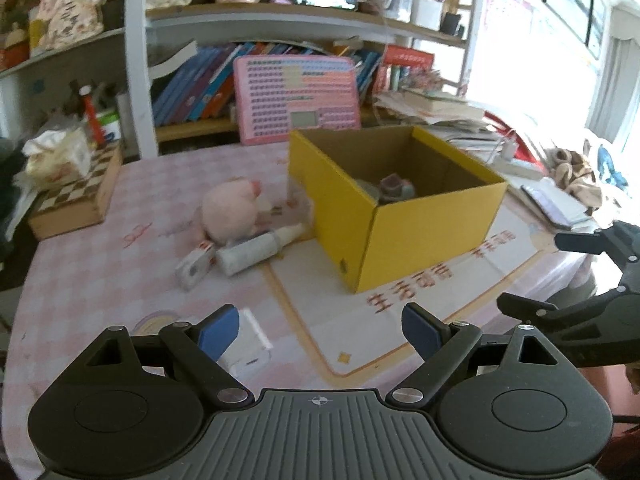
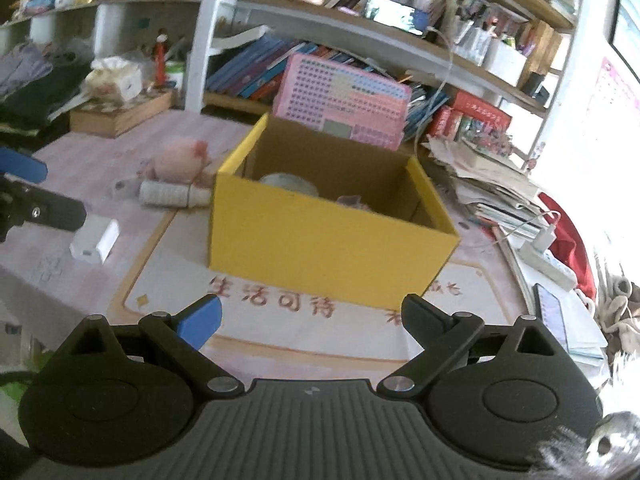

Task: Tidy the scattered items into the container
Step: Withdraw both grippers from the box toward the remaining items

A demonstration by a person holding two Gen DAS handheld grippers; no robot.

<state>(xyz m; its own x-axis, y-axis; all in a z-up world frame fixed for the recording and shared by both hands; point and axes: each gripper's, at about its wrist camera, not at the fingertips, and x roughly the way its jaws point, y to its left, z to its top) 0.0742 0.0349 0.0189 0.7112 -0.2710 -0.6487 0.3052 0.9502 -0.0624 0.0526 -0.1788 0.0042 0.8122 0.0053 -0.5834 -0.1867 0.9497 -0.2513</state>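
A yellow cardboard box [image 1: 424, 236] stands open on the pink checked table, with a grey bowl and a small purple item [image 1: 394, 186] inside; it also shows in the right wrist view [image 2: 320, 248]. Left of it lie a pink plush pig [image 1: 232, 210], a white bottle [image 1: 260, 252] and a small white tag-like item [image 1: 196, 266]. A small white box [image 1: 252, 344] lies just past my left gripper's left finger. My left gripper [image 1: 320, 334] is open and empty above the table. My right gripper [image 2: 312, 320] is open and empty in front of the box.
A chessboard box [image 1: 76, 200] with a tissue pack stands at the left. A pink keyboard toy [image 1: 296, 96] leans on the bookshelf behind. Papers, a notebook and a power strip [image 2: 548, 256] crowd the right side. A cream mat [image 2: 280, 320] lies under the box.
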